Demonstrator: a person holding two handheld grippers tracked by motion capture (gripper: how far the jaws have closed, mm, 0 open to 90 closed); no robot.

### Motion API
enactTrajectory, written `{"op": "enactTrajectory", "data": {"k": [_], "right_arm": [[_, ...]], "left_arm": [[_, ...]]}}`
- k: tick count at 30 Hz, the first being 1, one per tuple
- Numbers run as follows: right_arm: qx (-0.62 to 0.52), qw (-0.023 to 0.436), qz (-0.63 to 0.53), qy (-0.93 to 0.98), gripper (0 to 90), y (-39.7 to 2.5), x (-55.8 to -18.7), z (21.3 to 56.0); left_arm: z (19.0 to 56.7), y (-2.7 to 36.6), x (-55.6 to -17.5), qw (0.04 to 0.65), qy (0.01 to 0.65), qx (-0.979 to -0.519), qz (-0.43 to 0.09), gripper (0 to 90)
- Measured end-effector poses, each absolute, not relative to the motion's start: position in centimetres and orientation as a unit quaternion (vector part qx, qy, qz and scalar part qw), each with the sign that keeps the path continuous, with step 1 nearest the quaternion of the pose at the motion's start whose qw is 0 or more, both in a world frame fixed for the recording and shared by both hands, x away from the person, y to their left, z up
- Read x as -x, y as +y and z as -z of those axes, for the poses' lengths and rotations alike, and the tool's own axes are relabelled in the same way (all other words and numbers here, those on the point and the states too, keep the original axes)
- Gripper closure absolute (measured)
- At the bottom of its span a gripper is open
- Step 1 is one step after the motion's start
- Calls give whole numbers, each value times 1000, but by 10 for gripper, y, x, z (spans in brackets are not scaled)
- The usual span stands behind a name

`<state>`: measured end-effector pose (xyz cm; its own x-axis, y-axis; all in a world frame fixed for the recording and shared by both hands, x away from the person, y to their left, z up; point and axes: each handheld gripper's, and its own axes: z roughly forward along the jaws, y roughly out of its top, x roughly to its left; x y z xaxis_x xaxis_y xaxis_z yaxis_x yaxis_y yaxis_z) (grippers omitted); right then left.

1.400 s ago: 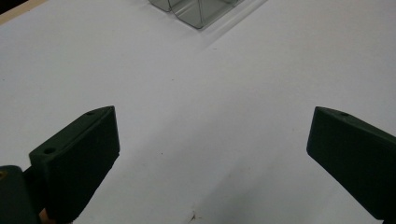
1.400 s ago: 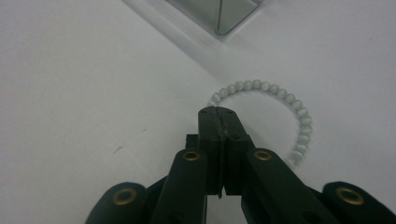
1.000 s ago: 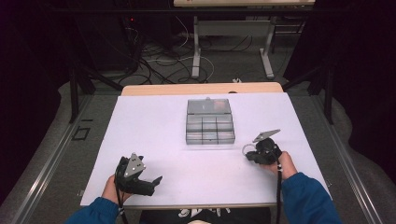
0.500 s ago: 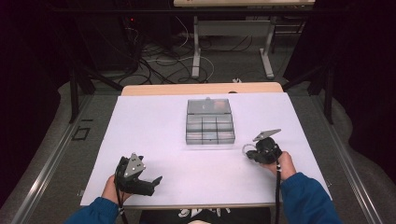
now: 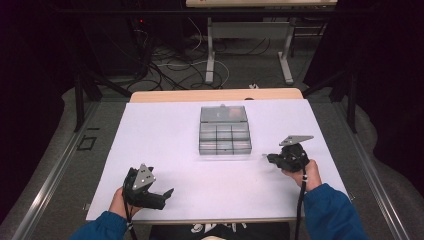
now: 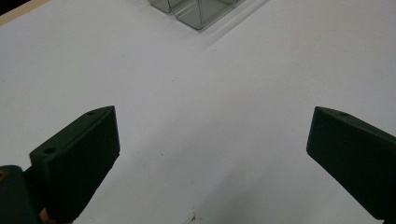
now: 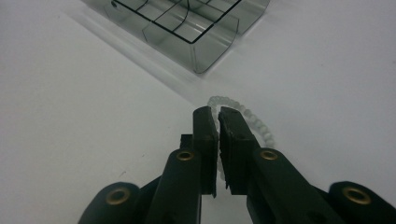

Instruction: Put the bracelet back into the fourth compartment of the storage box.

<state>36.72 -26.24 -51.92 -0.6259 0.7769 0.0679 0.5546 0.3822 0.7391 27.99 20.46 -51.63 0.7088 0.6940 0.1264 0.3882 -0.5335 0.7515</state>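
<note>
A clear grey compartment box [image 5: 225, 131] sits at the middle of the white table; one back cell holds something orange. My right gripper [image 5: 268, 158] rests to the right of the box's front corner, pointing left. In the right gripper view its jaws [image 7: 217, 112] stand almost together over a white bead bracelet [image 7: 254, 122], which curves out from under their tips, just short of the box [image 7: 187, 28]. My left gripper [image 5: 161, 184] lies near the table's front left edge. Its jaws [image 6: 210, 140] are wide apart above bare white surface, with the box corner [image 6: 196, 9] far ahead.
The white sheet [image 5: 165, 140] covers the table, with a wooden strip [image 5: 215, 95] bare along the far edge. Behind the table are desk legs and cables on a dark floor. A hand in a blue sleeve [image 5: 330, 210] holds each gripper.
</note>
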Motion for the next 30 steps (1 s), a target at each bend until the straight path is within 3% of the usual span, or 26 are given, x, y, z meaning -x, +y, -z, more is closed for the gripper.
{"op": "enactTrajectory", "data": {"k": [30], "right_arm": [[-394,177,-430,793,856,-259,-354,490]], "left_arm": [[516,205,-280,369,321,-847,-210,25]]}}
